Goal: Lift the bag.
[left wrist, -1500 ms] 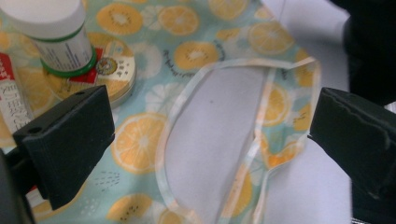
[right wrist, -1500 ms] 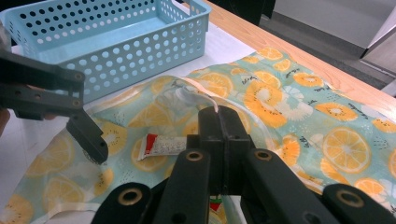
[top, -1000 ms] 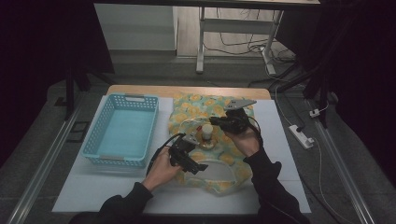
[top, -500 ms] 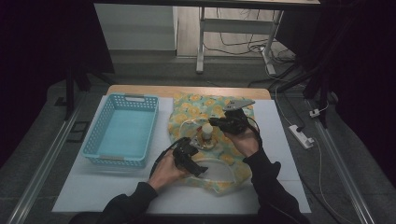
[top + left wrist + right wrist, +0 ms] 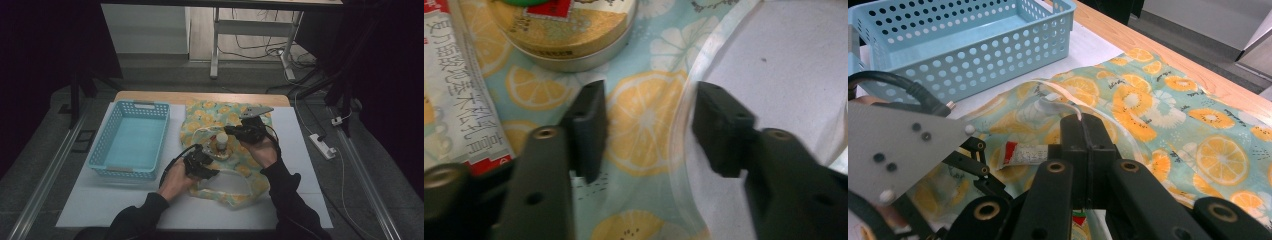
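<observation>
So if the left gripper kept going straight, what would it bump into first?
Probably the lemon-print bag, lying right between the left gripper's jaws, which have just been closing. The gold tin sits farther ahead, slightly aside.

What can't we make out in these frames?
- Tin, left gripper view: lid cut off by the top edge.
- Bottle, high view: label too small to read.
- Tube, right gripper view: one end hidden behind the right gripper, jaws shut.
- White strip, same view: how much is pinched, hidden by those jaws.
- Left gripper, jaws just closing around the bag's clear edge: not yet pressing.
</observation>
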`<state>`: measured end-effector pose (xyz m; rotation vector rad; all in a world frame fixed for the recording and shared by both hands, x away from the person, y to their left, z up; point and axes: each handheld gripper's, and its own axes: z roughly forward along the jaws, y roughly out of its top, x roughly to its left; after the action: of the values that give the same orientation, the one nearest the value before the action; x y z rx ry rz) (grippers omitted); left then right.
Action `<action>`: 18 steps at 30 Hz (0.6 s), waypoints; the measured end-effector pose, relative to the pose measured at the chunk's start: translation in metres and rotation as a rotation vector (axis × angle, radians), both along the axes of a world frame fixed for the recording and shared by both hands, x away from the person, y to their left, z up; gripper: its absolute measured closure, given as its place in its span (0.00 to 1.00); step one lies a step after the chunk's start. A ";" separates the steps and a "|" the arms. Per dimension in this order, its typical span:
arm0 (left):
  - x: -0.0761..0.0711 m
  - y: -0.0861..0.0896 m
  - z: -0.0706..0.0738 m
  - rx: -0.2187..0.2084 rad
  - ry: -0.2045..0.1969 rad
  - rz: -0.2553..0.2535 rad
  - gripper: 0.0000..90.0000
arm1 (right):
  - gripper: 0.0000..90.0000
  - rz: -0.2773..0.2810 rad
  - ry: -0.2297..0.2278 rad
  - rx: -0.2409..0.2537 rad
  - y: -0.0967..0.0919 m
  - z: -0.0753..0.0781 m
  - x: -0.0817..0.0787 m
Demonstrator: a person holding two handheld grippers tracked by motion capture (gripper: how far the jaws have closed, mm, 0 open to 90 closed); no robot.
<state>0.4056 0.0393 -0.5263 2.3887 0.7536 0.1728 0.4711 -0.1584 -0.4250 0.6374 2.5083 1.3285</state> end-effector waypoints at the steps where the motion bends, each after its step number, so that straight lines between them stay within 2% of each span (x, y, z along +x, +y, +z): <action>1: 0.000 0.000 0.000 -0.001 0.001 0.002 0.68 | 1.00 0.000 -0.001 0.001 0.000 0.000 0.000; 5: 0.001 0.000 0.001 0.002 0.009 0.006 0.83 | 1.00 0.001 -0.001 0.001 -0.001 0.001 0.000; 10: 0.003 -0.003 0.002 -0.006 0.047 0.007 0.97 | 1.00 0.002 0.001 -0.001 -0.001 0.001 0.001; 13: 0.005 -0.004 0.004 -0.005 0.077 0.032 0.99 | 1.00 0.003 0.001 0.002 -0.001 0.002 0.001; 18: 0.005 -0.007 0.009 0.006 0.086 0.055 1.00 | 1.00 0.002 0.005 0.003 -0.003 0.002 0.001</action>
<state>0.4104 0.0326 -0.5176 2.3946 0.8603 0.0959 0.4719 -0.1614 -0.4227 0.6402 2.5116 1.3335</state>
